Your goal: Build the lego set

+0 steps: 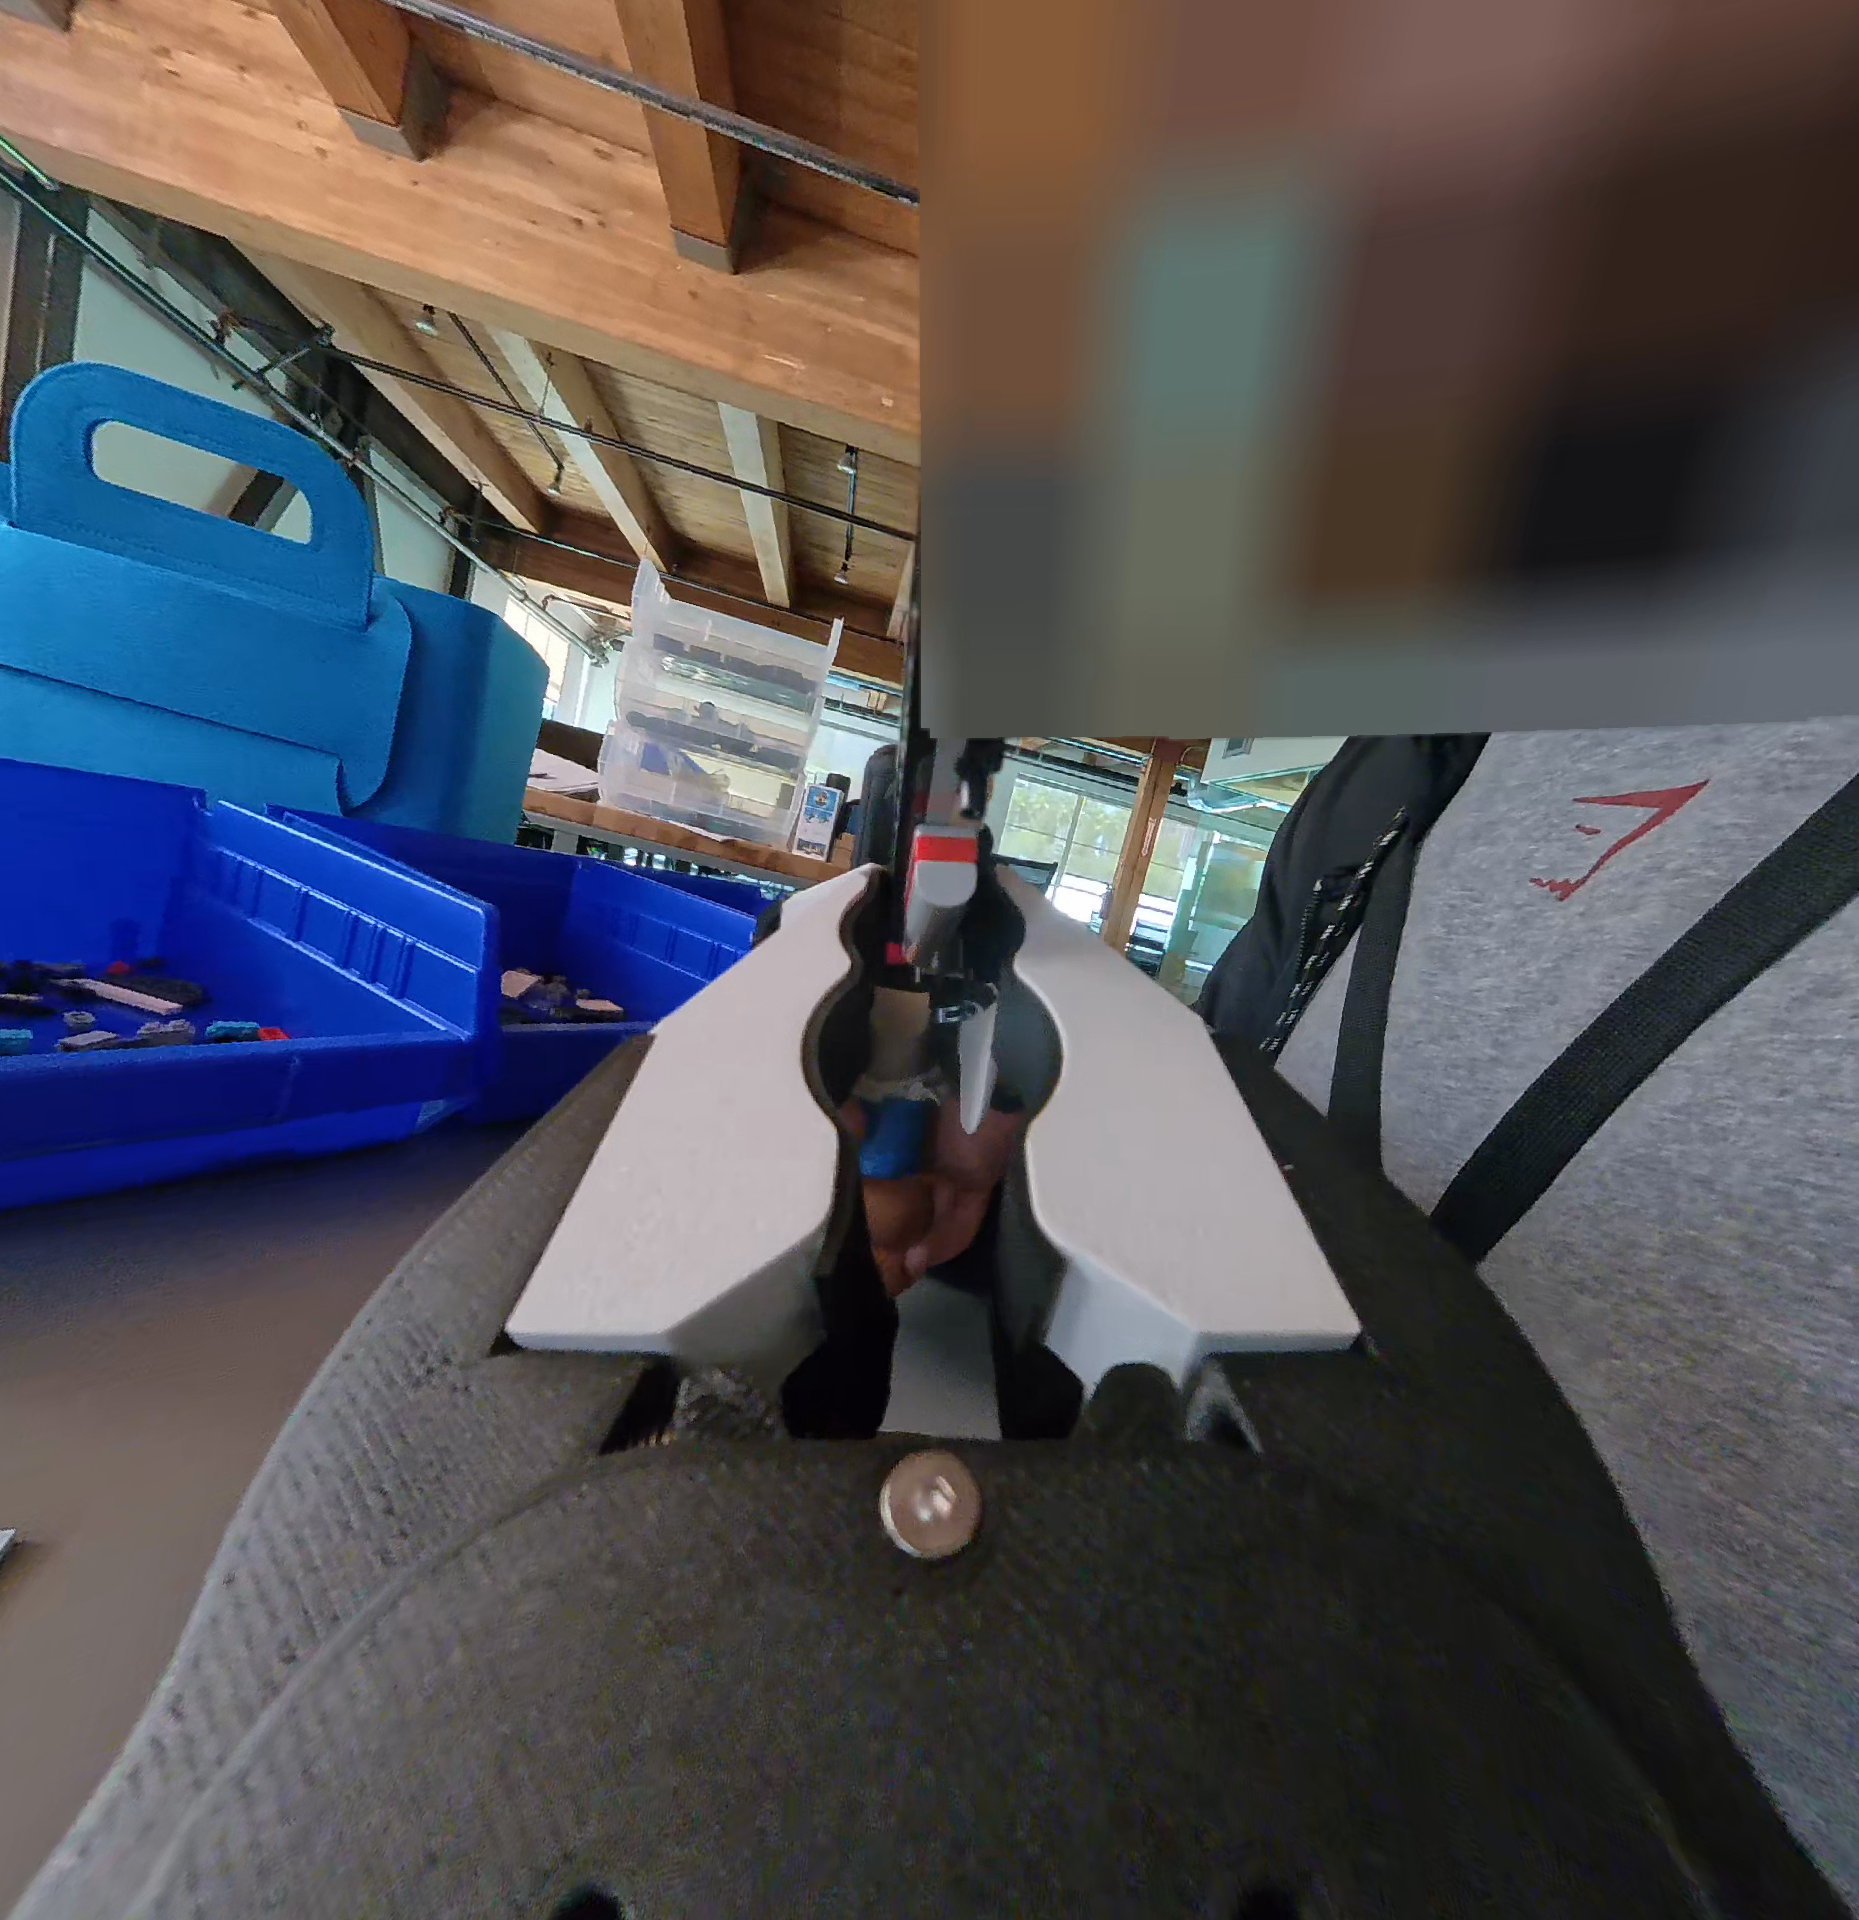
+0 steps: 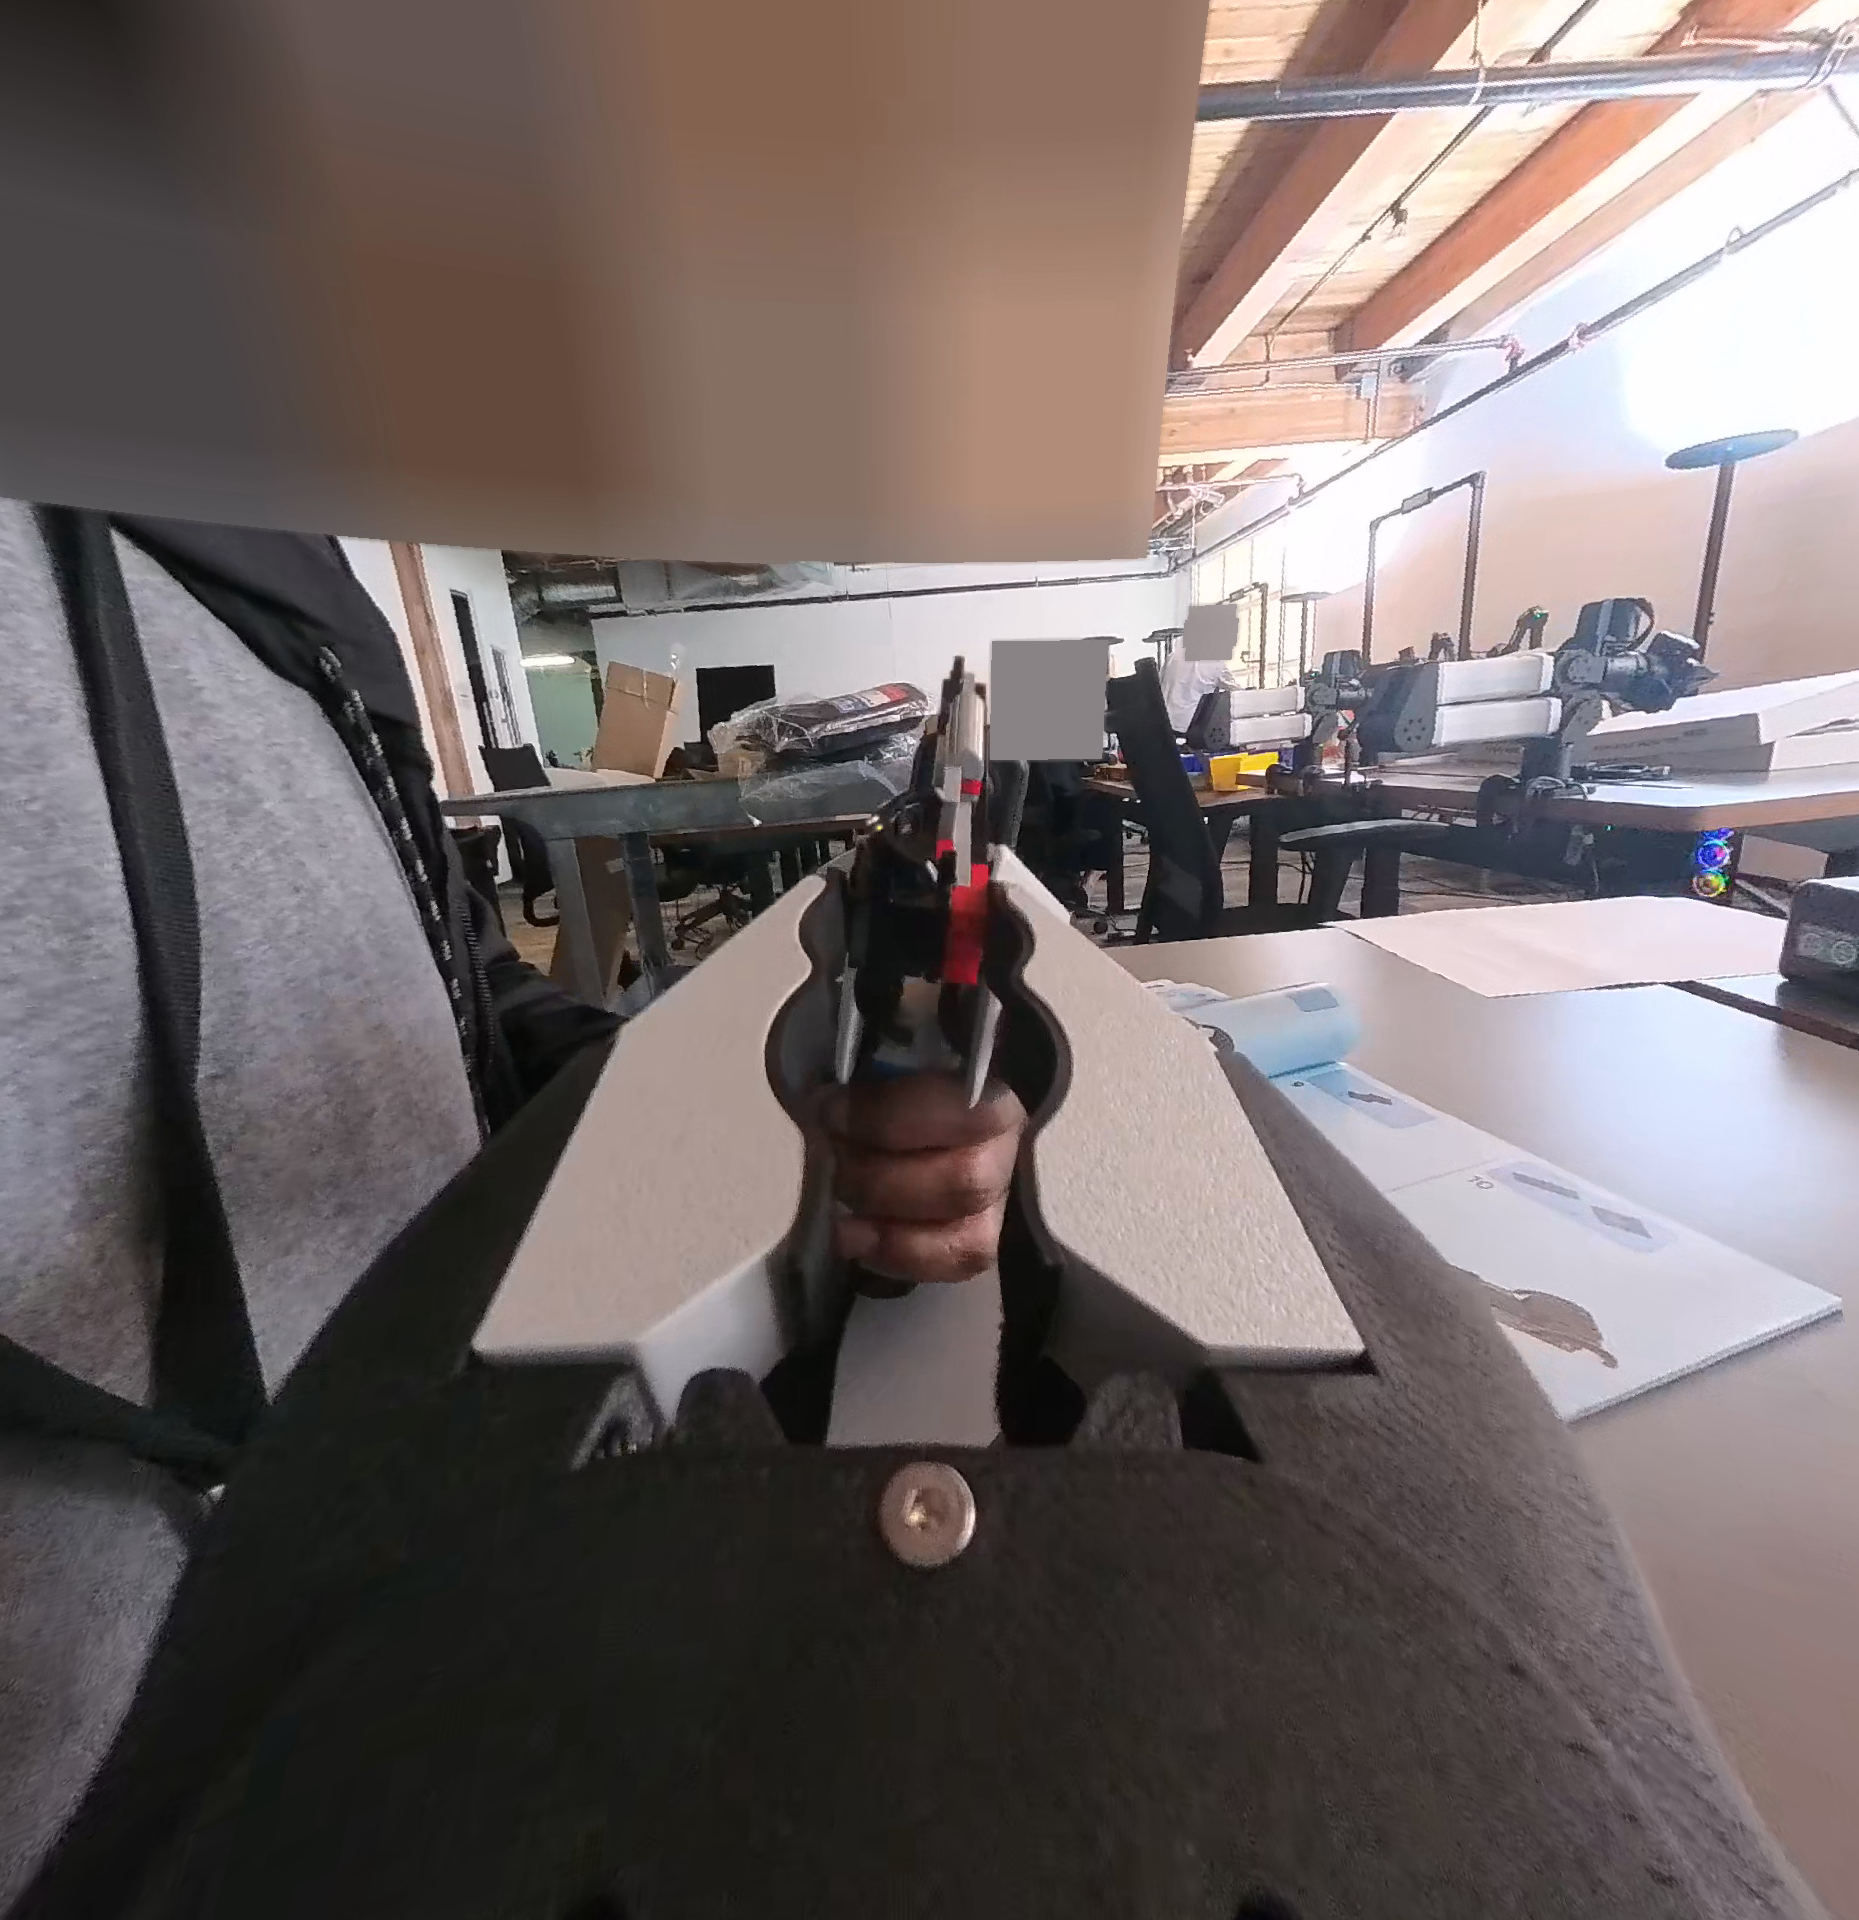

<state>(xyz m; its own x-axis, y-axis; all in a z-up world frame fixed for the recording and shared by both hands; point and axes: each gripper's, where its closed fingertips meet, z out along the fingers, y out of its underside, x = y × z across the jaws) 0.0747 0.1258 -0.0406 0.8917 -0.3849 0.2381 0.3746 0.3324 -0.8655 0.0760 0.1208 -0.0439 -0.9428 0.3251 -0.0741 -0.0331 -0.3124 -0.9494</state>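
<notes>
left gripper (image 1: 930, 904): raised off the table, white fingers drawn close together around a partly built lego model (image 1: 940, 883). the model is a narrow assembly of grey, red and black pieces, standing upright between the fingertips and rising above them. right gripper (image 2: 920, 883): also raised, fingers clamped on the same lego model (image 2: 956, 831), seen from the opposite side; red and grey pieces show along its edge. the two grippers face each other, and a hand (image 2: 920, 1184) shows through the gap between the right gripper's fingers. a blue bin (image 1: 281, 997) sits on the table (image 1: 177, 1403) to the left, holding loose small pieces; a second blue bin (image 1: 613, 935) stands just beside it. an open instruction booklet (image 2: 1527, 1226) lies flat on the table on the right side. a person's grey top (image 1: 1683, 1143) fills the background.
</notes>
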